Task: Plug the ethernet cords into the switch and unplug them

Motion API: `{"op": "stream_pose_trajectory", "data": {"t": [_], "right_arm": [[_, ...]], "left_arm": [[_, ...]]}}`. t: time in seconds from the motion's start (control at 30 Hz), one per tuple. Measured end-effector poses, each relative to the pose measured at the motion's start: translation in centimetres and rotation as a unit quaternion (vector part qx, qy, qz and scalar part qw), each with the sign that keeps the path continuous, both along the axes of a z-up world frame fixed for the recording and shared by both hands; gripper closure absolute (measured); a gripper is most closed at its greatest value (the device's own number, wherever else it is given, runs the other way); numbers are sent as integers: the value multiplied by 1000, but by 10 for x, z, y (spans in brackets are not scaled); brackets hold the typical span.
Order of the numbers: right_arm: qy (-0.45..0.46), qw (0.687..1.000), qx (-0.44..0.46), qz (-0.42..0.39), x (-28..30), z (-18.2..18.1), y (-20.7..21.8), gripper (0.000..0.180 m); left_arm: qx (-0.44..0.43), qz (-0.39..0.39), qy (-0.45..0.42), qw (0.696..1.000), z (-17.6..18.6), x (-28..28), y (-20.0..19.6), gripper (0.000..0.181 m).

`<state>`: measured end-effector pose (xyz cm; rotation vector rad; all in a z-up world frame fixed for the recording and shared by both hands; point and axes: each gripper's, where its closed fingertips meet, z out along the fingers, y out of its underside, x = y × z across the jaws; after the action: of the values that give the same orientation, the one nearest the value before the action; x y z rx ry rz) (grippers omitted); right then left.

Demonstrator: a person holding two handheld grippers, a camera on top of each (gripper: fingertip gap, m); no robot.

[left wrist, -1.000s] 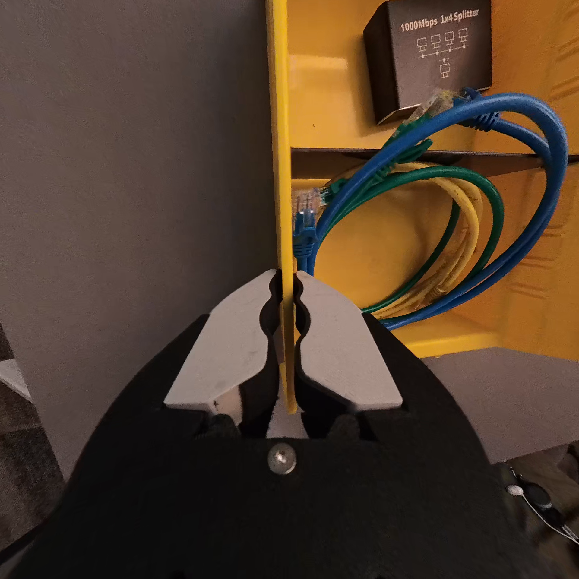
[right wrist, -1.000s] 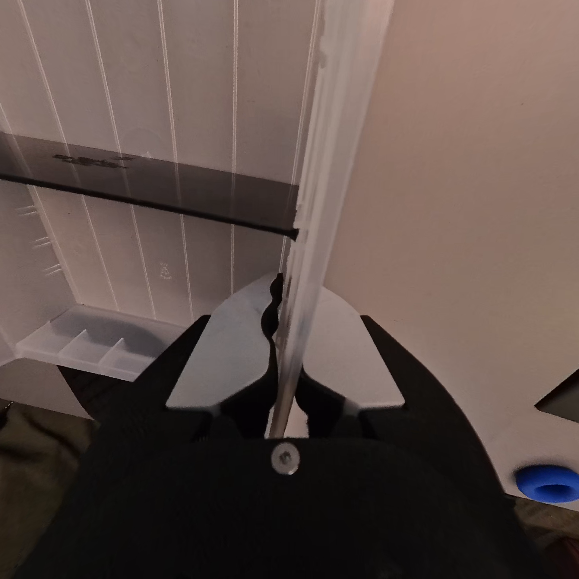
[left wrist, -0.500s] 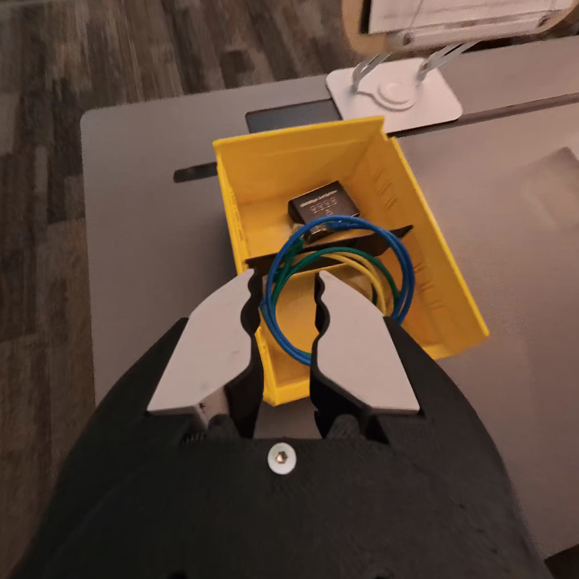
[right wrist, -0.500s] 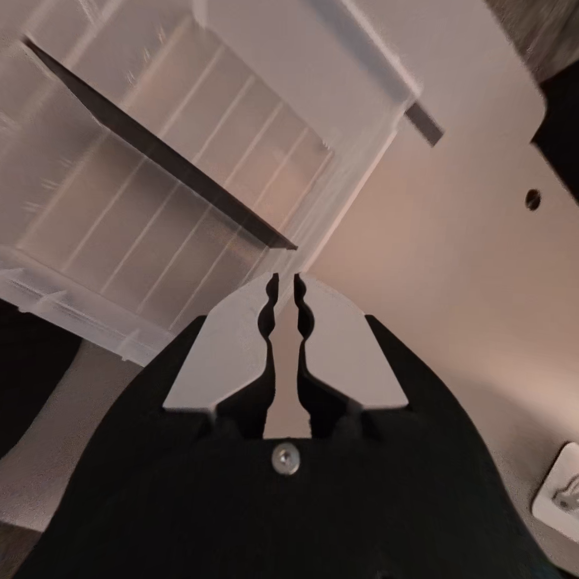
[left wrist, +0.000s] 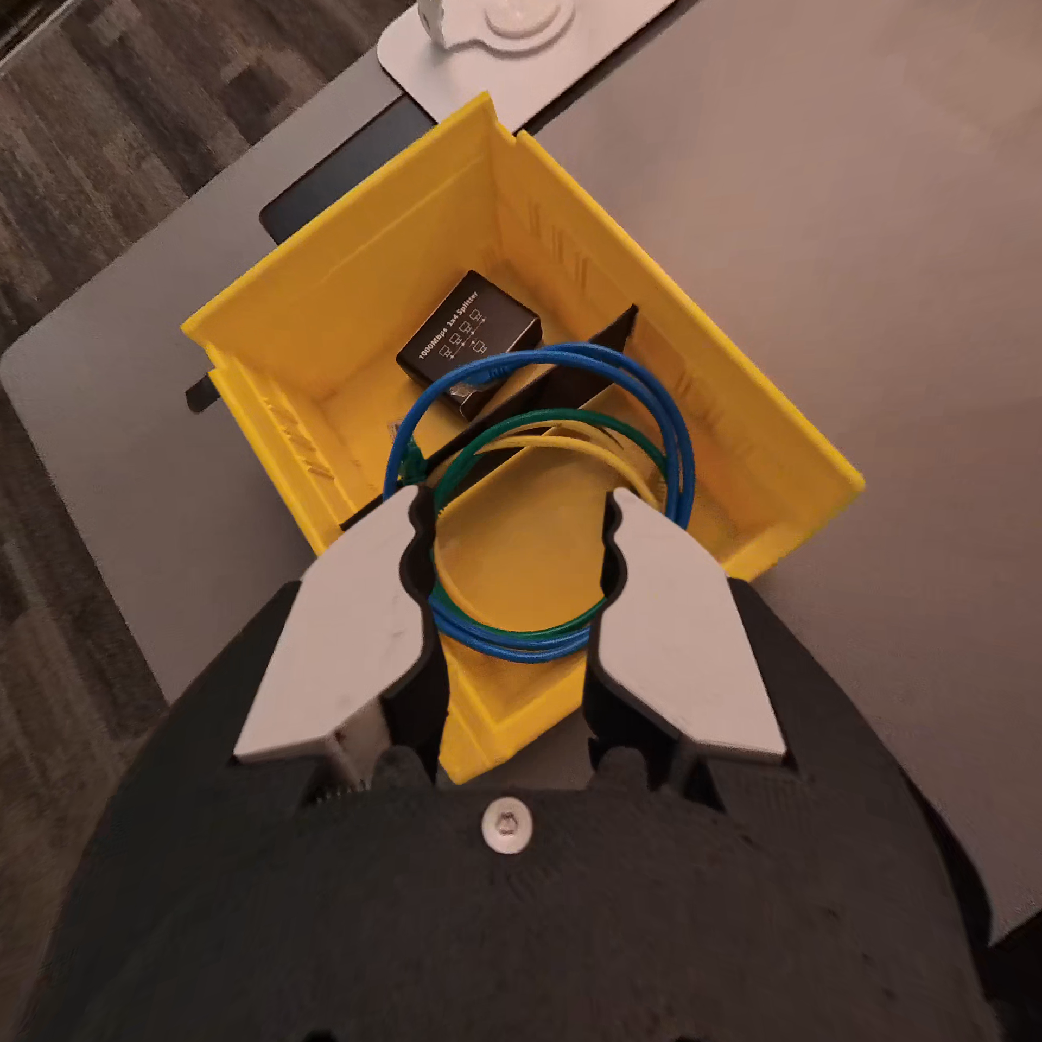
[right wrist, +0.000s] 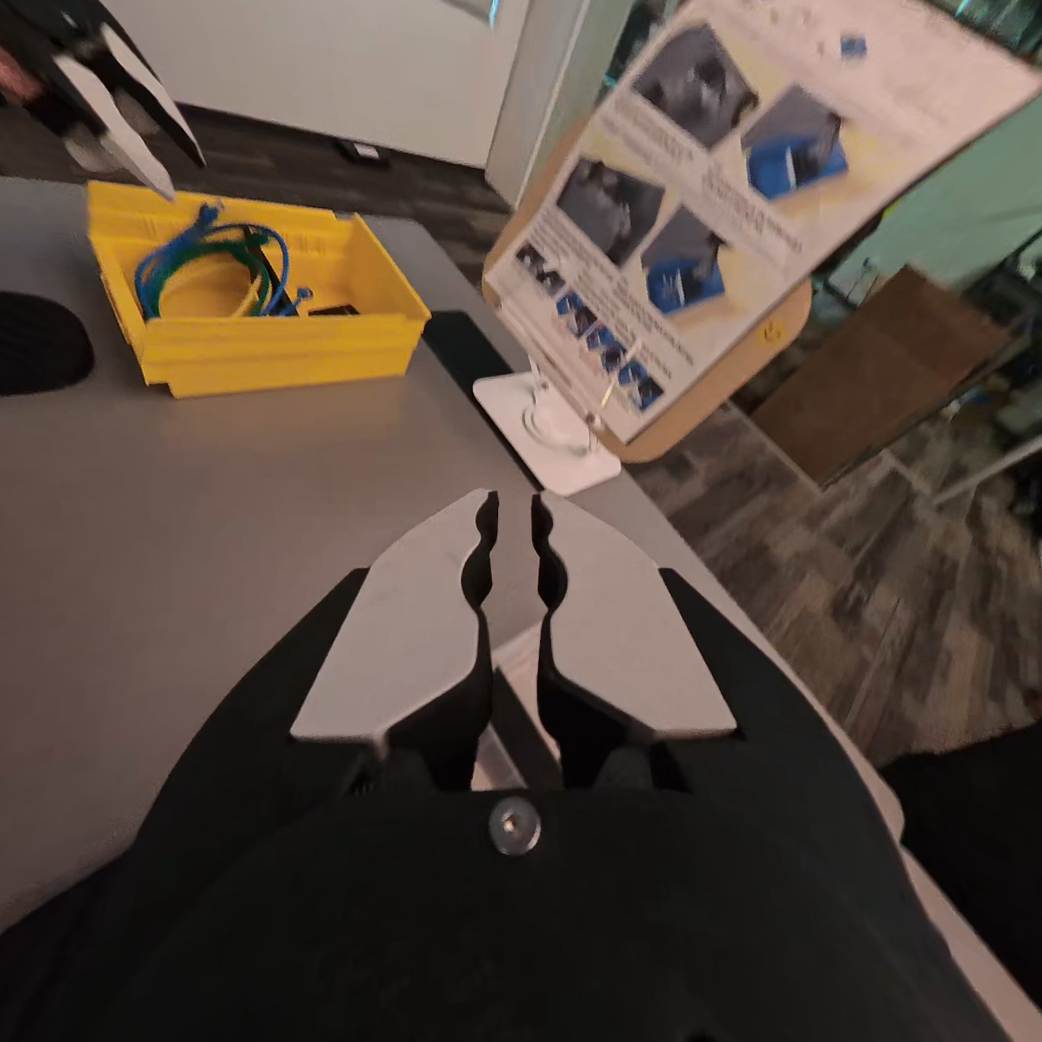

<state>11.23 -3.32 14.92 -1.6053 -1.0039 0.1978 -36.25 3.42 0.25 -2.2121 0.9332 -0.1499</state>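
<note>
A yellow bin [left wrist: 349, 270] stands on the grey table. In it lie a black switch box [left wrist: 468, 332] and coiled blue cords [left wrist: 648, 394], a green cord [left wrist: 541, 417] and a yellow cord [left wrist: 564, 445], all loose. My left gripper [left wrist: 516, 496] is open and empty, hovering above the coil at the bin's near end. My right gripper [right wrist: 514, 496] is slightly open and empty over bare table, well right of the bin [right wrist: 270, 349]. The right wrist view also shows the cords [right wrist: 208, 265], the switch [right wrist: 332, 310] and the left gripper [right wrist: 129, 152] above the bin.
A black divider [left wrist: 597, 361] crosses the bin. A picture sign [right wrist: 705, 225] on a white base [right wrist: 547, 445] stands at the table's far edge, right of the bin. A dark rounded object [right wrist: 34, 344] lies left of the bin. The table edge runs along the right, floor beyond. The left gripper's tips are roughly 50 cm from the right gripper's. The dark rounded object [right wrist: 34, 344] is about 20 cm from my left fingertips and 55 cm from my right.
My left gripper let go of the yellow bin's wall, rose and opened wide above the cords. My right gripper let go of a clear bin's wall and swung away toward the table and sign.
</note>
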Motion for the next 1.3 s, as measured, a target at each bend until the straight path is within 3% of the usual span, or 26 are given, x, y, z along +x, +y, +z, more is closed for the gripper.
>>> {"op": "stream_pose_trajectory", "data": {"t": [0.23, 0.43, 0.57, 0.7, 0.77, 0.97, 1.3], "right_arm": [[-15, 999, 36, 17, -46, -1, 26, 168], [20, 999, 22, 25, -49, -13, 40, 168], [28, 999, 13, 22, -40, -19, 47, 168], [47, 999, -1, 24, -36, -21, 52, 168], [43, 999, -2, 22, -35, -23, 54, 168], [41, 999, 3, 24, -34, -22, 53, 169], [55, 998, -1, 15, -28, -21, 54, 169]], "left_arm": [[-12, -49, 124, 991, -29, -15, 44, 119], [-73, -85, 58, 992, -40, 1, 71, 128], [-65, -116, 106, 985, -53, 13, 82, 137], [-89, -150, 142, 974, -65, 19, 80, 164], [-92, -155, 149, 972, -62, 19, 77, 165], [-62, -147, 154, 975, -26, 7, 68, 170], [39, -111, 155, 981, 81, -11, 47, 175]]}}
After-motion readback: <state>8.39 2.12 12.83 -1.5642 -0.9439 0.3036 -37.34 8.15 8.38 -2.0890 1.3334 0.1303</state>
